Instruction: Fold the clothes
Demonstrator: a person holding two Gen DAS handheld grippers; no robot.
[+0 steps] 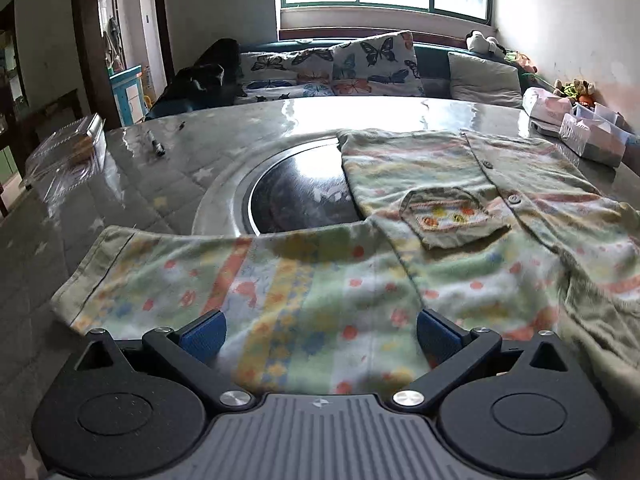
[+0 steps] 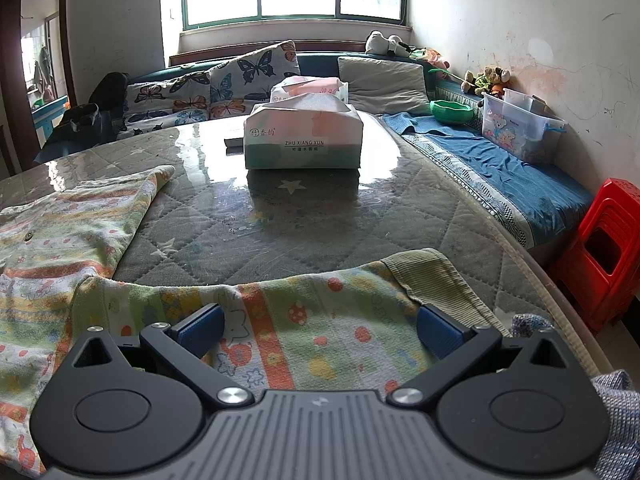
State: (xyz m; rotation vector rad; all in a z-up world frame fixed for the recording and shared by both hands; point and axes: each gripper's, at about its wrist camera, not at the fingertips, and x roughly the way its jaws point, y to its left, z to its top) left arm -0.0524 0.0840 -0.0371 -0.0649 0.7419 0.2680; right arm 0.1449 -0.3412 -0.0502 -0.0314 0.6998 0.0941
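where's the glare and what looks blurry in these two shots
Left wrist view: window light glares off the glossy table, and the patterned shirt nearest the open left gripper is soft. Right wrist view: glare streaks the tabletop beside the tissue pack, the window is blown out, the sleeve by the open right gripper is slightly soft. Both bend at the edges.

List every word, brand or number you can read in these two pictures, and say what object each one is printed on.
"ZHU XIANG YUN": on the front of the tissue pack on the table, right wrist view.
Chinese characters beside a round logo above that line, and a smaller line under it: too small to read surely.
Storage box on the bench: cartoon bears, print unreadable.
Left wrist view: no readable text; the shirt has only patterns.
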